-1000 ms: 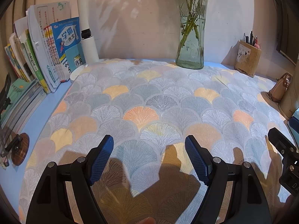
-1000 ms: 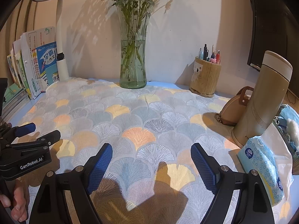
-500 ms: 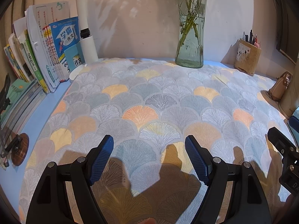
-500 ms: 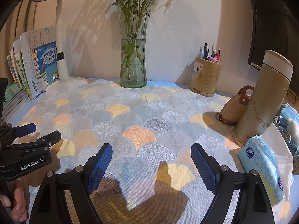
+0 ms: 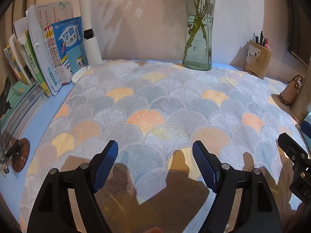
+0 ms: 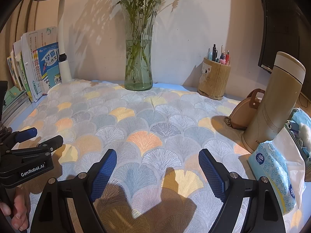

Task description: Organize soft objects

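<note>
A patterned cloth (image 5: pixel 155 104) with fan shapes in grey, orange and yellow lies spread flat over the blue desk; the cloth (image 6: pixel 147 116) fills the right wrist view too. My left gripper (image 5: pixel 155 153) hovers open over its near part with nothing between the blue pads. My right gripper (image 6: pixel 157 160) is also open and empty, over the cloth's near right part. At the right a blue dotted tissue pack (image 6: pixel 274 176) lies on a white cloth (image 6: pixel 287 141). Beyond it sits a blue fabric item with white fluff (image 6: pixel 303 124), partly hidden.
A glass vase (image 6: pixel 138 58) with flowers stands at the back on the cloth's edge. A pen holder (image 6: pixel 213 79), a tan pouch (image 6: pixel 243 112) and a beige flask (image 6: pixel 272 104) crowd the right. Books (image 5: pixel 44 58) and a white lamp (image 5: pixel 91 38) line the left.
</note>
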The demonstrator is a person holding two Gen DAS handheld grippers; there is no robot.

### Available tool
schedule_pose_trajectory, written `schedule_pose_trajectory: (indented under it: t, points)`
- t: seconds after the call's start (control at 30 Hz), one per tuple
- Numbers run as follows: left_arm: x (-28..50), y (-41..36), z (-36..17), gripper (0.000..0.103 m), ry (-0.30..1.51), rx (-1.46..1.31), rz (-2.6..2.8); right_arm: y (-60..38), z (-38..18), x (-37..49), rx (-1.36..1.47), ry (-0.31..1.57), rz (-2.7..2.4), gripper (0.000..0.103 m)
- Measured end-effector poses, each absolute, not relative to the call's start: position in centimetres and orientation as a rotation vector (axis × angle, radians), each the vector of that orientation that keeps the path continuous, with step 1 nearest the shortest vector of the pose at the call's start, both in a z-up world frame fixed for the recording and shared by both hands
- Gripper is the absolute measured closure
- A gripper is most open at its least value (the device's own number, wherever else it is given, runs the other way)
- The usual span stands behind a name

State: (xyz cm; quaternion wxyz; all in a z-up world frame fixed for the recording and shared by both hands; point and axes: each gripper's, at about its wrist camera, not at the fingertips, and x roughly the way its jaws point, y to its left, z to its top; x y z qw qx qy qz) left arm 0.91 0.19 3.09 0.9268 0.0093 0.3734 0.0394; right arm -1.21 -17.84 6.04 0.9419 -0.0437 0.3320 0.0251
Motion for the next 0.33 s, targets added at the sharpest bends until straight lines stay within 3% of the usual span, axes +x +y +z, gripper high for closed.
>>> schedule_pose_trajectory:
  t: [0.33]
  points:
    - [0.9,0.27,3.21,0.025,0.752,0.027,0.077,-17.86,6.03,-1.2,-0.089,0.678,0.052,0.018]
